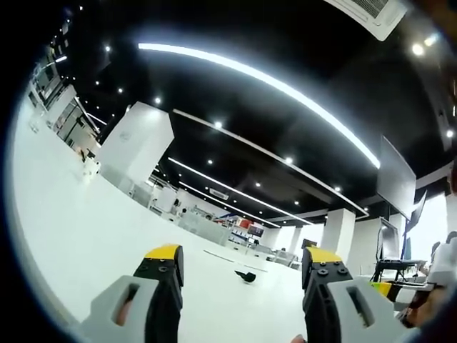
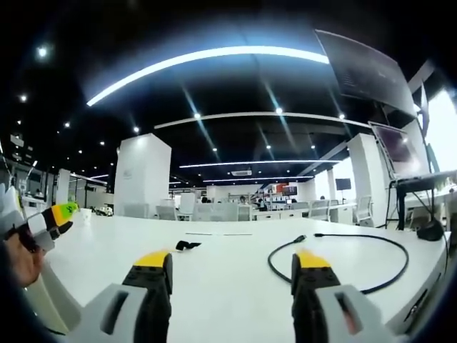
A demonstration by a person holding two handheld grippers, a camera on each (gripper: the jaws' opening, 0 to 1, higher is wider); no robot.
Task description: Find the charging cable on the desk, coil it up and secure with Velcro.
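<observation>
Left gripper (image 1: 243,268): grey moulded bodies with slotted openings, black jaws, yellow tips, small dark screws. Right gripper (image 2: 232,275): same grey, black and yellow build.

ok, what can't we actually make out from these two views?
- Black cable, right gripper view: near stretch hidden behind the right gripper.
- Small black object on the white desk, right gripper view: too small to identify; maybe the Velcro. Same in left gripper view.
- Left gripper, left gripper view: its lower part is cut off by the bottom edge.
</observation>
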